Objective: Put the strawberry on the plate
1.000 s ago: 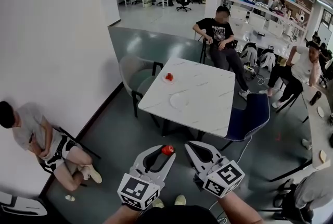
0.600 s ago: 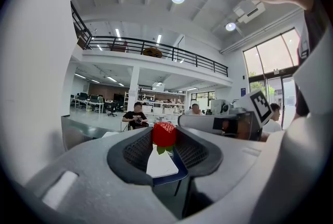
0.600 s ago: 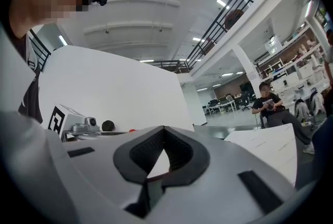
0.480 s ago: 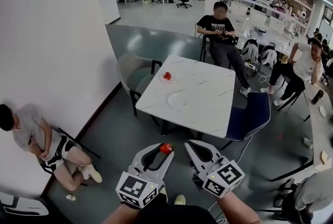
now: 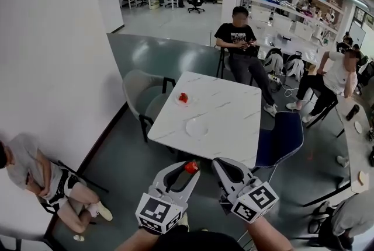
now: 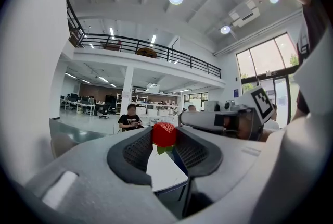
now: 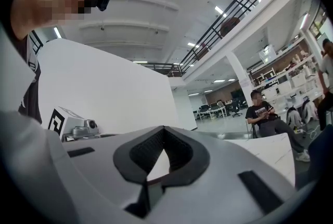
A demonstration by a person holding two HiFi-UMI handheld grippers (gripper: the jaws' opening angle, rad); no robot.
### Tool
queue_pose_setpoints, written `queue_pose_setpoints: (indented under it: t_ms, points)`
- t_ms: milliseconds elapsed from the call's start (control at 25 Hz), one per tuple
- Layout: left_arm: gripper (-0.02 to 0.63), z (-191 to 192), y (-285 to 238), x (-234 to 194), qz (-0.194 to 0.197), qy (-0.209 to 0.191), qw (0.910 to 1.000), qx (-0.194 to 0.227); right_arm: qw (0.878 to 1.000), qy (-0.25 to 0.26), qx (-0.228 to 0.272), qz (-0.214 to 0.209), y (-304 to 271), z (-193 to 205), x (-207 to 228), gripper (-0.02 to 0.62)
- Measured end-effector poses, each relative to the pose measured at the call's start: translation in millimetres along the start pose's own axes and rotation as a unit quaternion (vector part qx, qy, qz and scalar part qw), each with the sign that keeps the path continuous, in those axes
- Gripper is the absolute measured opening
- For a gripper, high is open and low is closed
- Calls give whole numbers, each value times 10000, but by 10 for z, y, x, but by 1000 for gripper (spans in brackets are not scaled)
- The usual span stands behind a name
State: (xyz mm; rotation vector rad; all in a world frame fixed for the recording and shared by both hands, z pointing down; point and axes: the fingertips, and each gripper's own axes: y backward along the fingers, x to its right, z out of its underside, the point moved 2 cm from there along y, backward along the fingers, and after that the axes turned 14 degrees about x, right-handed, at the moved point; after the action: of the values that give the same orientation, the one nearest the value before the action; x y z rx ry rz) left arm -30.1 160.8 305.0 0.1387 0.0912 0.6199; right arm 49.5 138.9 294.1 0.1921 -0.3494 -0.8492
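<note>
My left gripper (image 5: 188, 170) is held low in front of me, shut on a red strawberry (image 5: 190, 166) at its fingertips. In the left gripper view the strawberry (image 6: 164, 134) sits pinched between the dark pads, green leaves downward. My right gripper (image 5: 224, 164) is beside it, shut and empty; in its own view the jaws (image 7: 163, 132) meet at the tip. Ahead stands a white marble table (image 5: 228, 104). An empty white plate (image 5: 196, 127) lies near its front edge. A second strawberry (image 5: 183, 97) rests on a small plate at the table's left edge. Both grippers are well short of the table.
A grey chair (image 5: 142, 94) stands left of the table and a blue chair (image 5: 280, 134) at its right front. One person (image 5: 241, 42) sits behind the table, another (image 5: 35, 177) on the floor by the white wall, more people at the right (image 5: 336, 77).
The view has drifted nearer the table, which now sits a little further left. Both grippers keep their pose and the left still grips the strawberry.
</note>
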Motion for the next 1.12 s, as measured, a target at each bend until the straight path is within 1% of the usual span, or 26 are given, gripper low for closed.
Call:
queue_pose_setpoints:
  t_ms: [280, 440, 760, 1120]
  points:
    - [144, 0, -314, -597, 380, 5, 9992, 89, 9991, 191, 136, 349, -556, 98, 236, 2]
    - [144, 83, -447, -882, 504, 63, 9987, 69, 9982, 223, 141, 531, -783, 192, 362, 2]
    - [144, 329, -715, -1290, 633, 135, 9979, -37, 9971, 209, 60, 725, -1123, 439, 638, 2]
    - [144, 620, -1217, -1662, 488, 79, 9985, -241, 9982, 50, 2, 602, -1564, 611, 1203, 2]
